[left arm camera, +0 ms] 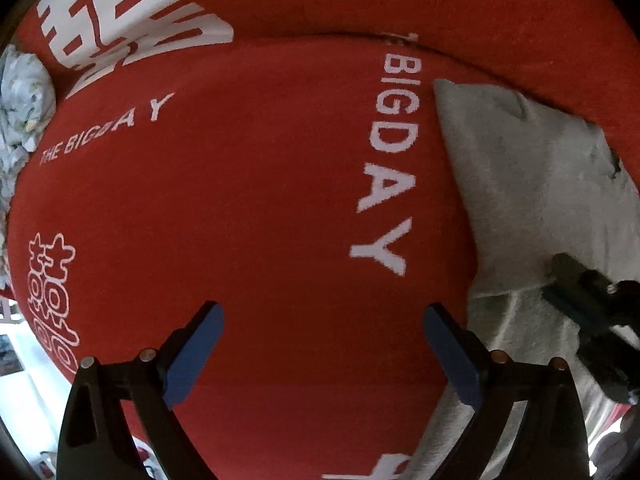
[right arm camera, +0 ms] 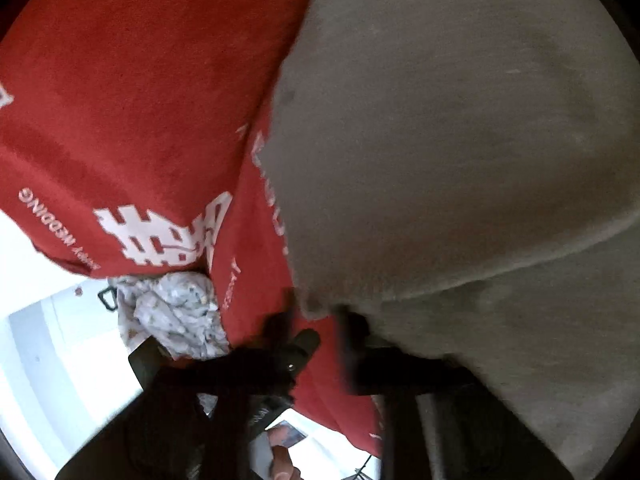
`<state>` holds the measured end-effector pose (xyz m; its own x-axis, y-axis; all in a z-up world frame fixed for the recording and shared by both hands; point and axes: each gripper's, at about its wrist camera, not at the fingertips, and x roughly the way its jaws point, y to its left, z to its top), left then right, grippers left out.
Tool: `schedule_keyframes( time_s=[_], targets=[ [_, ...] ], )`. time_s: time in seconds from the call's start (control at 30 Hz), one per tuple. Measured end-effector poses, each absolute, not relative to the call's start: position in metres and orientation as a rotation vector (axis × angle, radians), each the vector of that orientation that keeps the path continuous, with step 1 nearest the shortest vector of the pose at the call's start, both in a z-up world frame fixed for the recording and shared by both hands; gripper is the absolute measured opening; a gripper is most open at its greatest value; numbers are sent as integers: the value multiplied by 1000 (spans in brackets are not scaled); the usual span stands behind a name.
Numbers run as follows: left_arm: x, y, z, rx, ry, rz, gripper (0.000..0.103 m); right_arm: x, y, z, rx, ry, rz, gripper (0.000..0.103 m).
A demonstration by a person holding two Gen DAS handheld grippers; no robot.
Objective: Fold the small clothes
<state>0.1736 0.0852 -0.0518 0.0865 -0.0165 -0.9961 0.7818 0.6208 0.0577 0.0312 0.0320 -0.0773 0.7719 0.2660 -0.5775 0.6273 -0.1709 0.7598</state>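
The red printed cloth covers the surface; the grey garment lies on its right side; right gripper has clamped shut on the garment's near corner, so carry it over evenly; left gripper hangs wide open, empty, over bare red cloth; patterned bundle sits clear at the left edge.

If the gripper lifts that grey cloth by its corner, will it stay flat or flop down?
It would probably flop. The grey cloth already bends and creases where it lies on the red blanket, so it looks soft, not stiff. It seems thin and likely light. Its fuzzy surface probably will not slip easily from the right gripper, which looks pinched on its edge.
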Motion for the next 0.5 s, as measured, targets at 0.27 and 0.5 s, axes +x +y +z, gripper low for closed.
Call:
schedule_keyframes(
  time_s=[0.27,0.5],
  targets=[
    [178,78,-35,766,1246,-706,101,47,47,-86,1697,857,-354,10],
    [122,68,-3,841,1219,-761,101,-5,42,-31,1527,962,-375,79]
  ],
)
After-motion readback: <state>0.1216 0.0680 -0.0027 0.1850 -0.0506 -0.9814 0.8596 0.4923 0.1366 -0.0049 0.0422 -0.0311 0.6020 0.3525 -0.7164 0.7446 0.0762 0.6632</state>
